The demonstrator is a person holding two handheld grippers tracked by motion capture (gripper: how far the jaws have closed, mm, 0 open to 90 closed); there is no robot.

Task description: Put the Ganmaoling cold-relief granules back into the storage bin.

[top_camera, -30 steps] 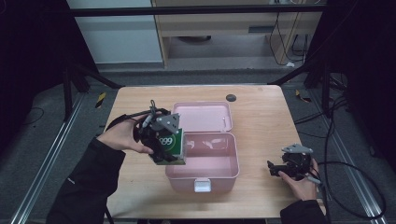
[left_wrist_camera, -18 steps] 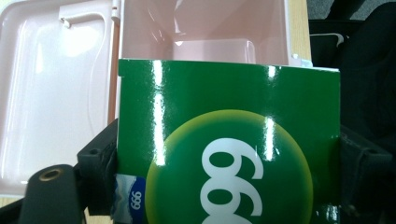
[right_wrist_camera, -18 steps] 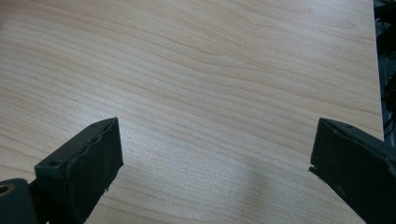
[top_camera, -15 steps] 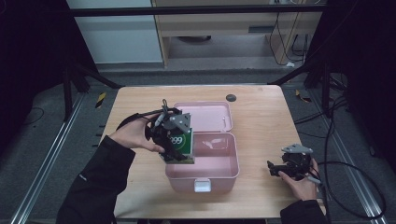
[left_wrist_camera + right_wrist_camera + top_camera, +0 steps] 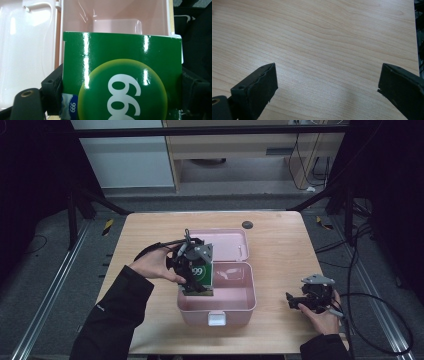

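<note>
Green box with white 999, pink case, black tongs, light wood table

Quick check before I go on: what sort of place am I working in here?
Probably a lab recording rig, not a home: a bare wooden table inside a dark metal frame, loose cables on the floor, and plain cabinets behind.

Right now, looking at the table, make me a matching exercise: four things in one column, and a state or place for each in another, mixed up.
1. green box
2. pink container
3. left claw
4. right claw

a. open, nothing between its jaws
b. lid folded back, on the table
c. clamped on a box
d. held above the pink container's rim

Pairs: 1-d, 2-b, 3-c, 4-a
</note>
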